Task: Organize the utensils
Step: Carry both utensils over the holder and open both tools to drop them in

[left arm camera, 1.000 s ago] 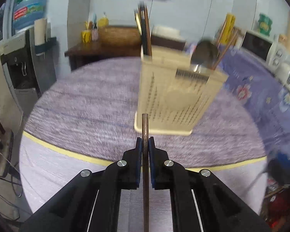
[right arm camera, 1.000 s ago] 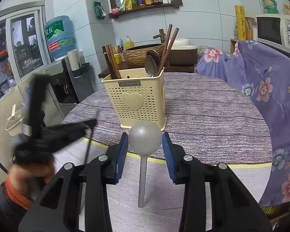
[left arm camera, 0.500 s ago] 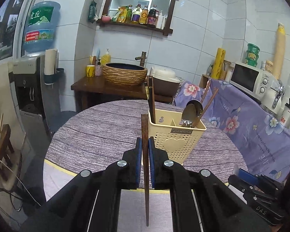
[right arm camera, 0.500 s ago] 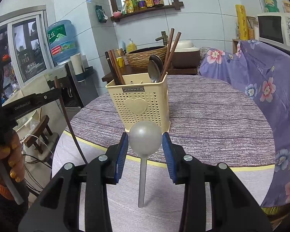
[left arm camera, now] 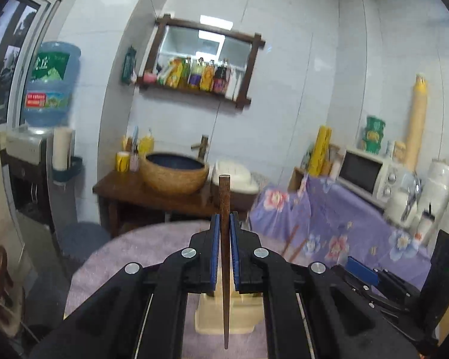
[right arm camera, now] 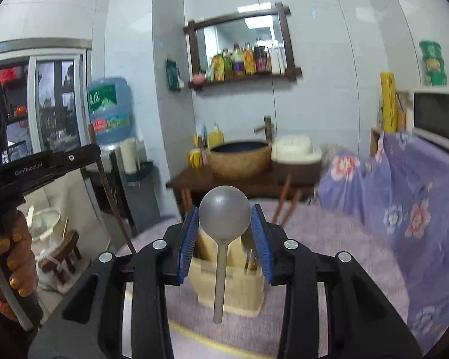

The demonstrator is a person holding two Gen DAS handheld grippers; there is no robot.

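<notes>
My left gripper (left arm camera: 224, 224) is shut on a dark wooden chopstick (left arm camera: 224, 269), held upright with its thin tip pointing down above the cream utensil holder (left arm camera: 224, 317). My right gripper (right arm camera: 224, 221) is shut on a grey metal spoon (right arm camera: 224, 218), bowl up and handle hanging down in front of the cream utensil holder (right arm camera: 233, 287). The holder stands on the round purple table (right arm camera: 344, 254) and holds chopsticks (right arm camera: 284, 200) and cutlery. The left gripper and its chopstick show at the left of the right wrist view (right arm camera: 45, 164). Both grippers hide most of the holder.
A purple flowered cloth (left arm camera: 344, 218) covers a counter at the right with a microwave (left arm camera: 368, 173). A wooden stand with a woven basin (left arm camera: 176, 173) is behind the table. A water dispenser (left arm camera: 48, 89) stands at the left. A small stool (right arm camera: 63, 251) is on the floor.
Both grippers have risen and tilted up, so the holder now sits low in both views, behind the fingers. The chopstick and the spoon stay gripped.
</notes>
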